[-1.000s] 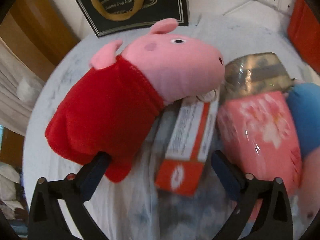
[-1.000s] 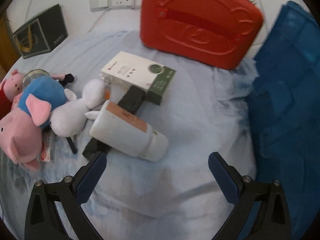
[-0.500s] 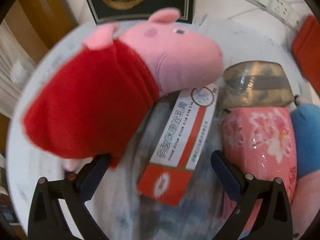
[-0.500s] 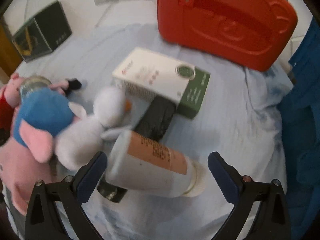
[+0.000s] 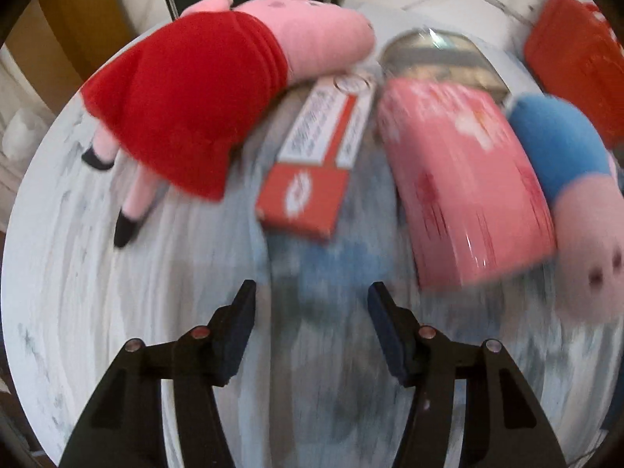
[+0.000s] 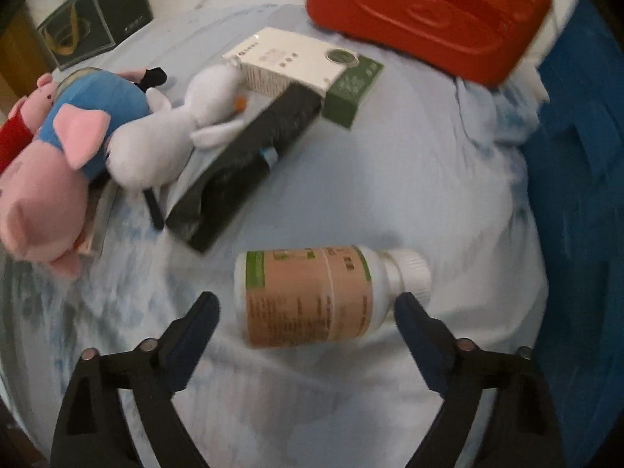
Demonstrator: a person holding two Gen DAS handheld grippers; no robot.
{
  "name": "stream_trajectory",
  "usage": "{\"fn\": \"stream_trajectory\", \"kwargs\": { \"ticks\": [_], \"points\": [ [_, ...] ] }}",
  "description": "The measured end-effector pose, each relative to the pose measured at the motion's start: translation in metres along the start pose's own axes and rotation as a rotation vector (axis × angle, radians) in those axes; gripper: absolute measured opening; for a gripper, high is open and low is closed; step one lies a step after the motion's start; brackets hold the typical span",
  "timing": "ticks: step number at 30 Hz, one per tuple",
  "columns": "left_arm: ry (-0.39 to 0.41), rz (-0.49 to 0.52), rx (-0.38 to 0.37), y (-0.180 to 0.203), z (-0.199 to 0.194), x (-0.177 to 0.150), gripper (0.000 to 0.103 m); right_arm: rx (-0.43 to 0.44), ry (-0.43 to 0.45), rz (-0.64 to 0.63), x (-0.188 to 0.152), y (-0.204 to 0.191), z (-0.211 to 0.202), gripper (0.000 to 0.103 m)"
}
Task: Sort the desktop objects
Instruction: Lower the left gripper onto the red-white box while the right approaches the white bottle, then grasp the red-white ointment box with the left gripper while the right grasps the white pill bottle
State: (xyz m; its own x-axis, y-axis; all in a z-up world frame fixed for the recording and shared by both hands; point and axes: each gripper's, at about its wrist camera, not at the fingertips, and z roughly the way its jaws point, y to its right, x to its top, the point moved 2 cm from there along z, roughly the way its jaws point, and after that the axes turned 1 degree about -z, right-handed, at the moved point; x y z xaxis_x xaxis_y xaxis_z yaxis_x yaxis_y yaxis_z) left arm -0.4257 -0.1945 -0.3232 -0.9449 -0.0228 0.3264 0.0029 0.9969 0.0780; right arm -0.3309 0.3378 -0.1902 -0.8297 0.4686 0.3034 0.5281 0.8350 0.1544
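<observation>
Claw work comes first: our right claw (image 6: pixel 306 308) is spread wide and holds nothing, its two blue pads standing to either side of the white bottle (image 6: pixel 331 296) with the tan label, which lies on its side on the pale blue cloth of the tabletop (image 6: pixel 409 179), cap toward the right pad. We judge this to be the approach for a grasp, the bottle being the item now picked out for sorting. The next move calls for us to ease forward so the pads sit level with the bottle's body and not the narrow neck, then squeeze; the round body may roll or slip, so a centred grip matters. The claw reaches in low and nearly level over the cloth, pointed toward the far wall. Beyond the bottle lie a black flat box (image 6: pixel 249 163), a white and green box (image 6: pixel 304 66), a white plush duck (image 6: pixel 175 132) and a blue-shirted pig plush (image 6: pixel 70 148), with a red case (image 6: pixel 425 15) at the back. Our left claw (image 5: pixel 311 312) is about half open and also empty, hovering over bare cloth, well short of the red and white carton (image 5: pixel 319 156). Beside that carton lie the red-dressed pig plush (image 5: pixel 202 89) on one side and a pink packet (image 5: pixel 464 187) on the other. Motion blur in both views keeps us from reading any labels.
</observation>
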Motion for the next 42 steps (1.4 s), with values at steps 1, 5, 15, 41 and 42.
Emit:
{"fn": "stream_trajectory", "kwargs": {
  "ticks": [1,5,15,41,42],
  "points": [
    [-0.009,0.008,-0.002,0.001,-0.002,-0.004,0.057,0.007,0.008,0.029,-0.004,0.005,-0.005,0.103],
    [0.027,0.007,0.022,0.000,-0.018,0.000,0.057,0.035,0.049,0.153,-0.011,0.031,-0.027,0.103],
    [0.034,0.038,0.034,0.006,0.014,0.065,0.067,0.039,-0.035,0.339,-0.006,0.053,-0.005,0.103],
    [0.047,0.044,-0.008,-0.001,0.033,0.094,0.054,-0.052,-0.020,0.174,0.004,0.020,0.015,0.095],
    [0.031,0.035,-0.003,-0.001,0.039,0.096,0.054,-0.051,-0.028,0.181,0.003,0.023,0.016,0.095]
  ]
}}
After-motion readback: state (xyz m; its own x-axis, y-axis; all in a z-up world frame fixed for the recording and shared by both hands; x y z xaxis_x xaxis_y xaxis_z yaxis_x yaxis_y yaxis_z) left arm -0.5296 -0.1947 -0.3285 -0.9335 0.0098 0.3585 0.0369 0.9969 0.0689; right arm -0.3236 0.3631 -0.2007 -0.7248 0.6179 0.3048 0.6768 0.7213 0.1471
